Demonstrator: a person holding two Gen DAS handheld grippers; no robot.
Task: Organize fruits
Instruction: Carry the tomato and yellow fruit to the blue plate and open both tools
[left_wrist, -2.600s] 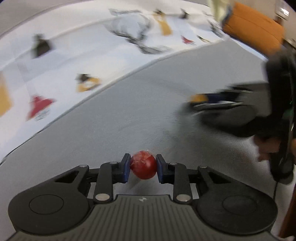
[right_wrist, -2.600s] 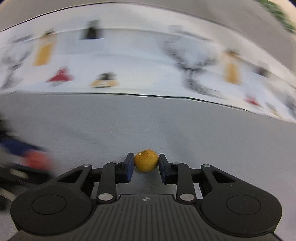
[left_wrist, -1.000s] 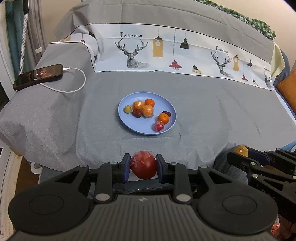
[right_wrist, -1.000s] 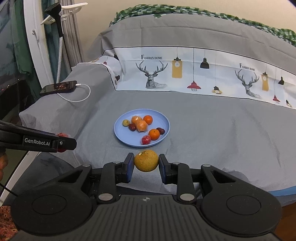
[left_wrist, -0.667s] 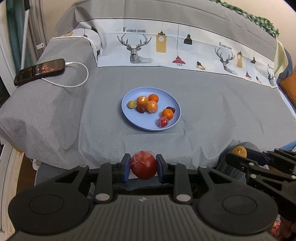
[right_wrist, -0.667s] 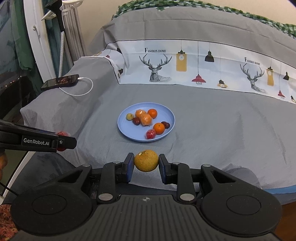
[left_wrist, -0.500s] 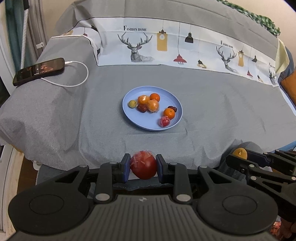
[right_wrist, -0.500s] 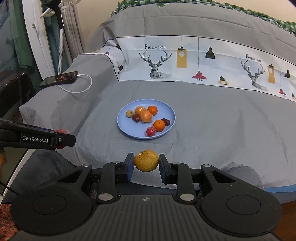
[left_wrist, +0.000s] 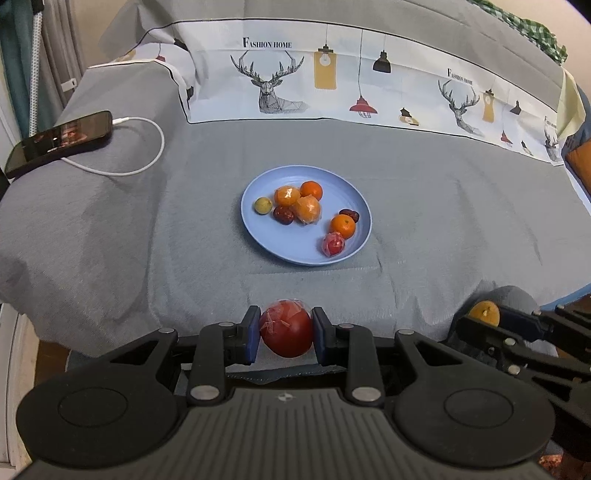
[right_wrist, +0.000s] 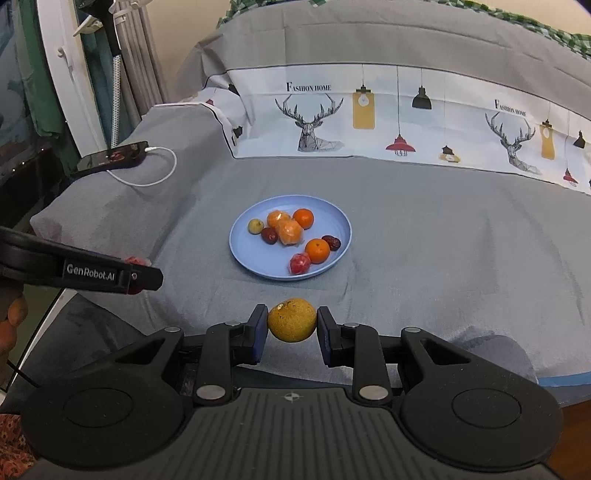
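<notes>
The left gripper (left_wrist: 286, 334) clamps a wrapped red fruit (left_wrist: 286, 333) between its fingers; the right gripper (right_wrist: 291, 320) pinches a yellow fruit (right_wrist: 291, 319). The blue plate (left_wrist: 347, 186) lies ahead on the bed.

plate (left_wrist: 354, 199): smooth plastic | sheet (left_wrist: 443, 236): matt grey cloth

Light: soft, even indoor light on what I see
Shadows: faint
Focus: both my views sharp, no blur
Edges: fisheye bending, dark corners
Glare: none
</notes>
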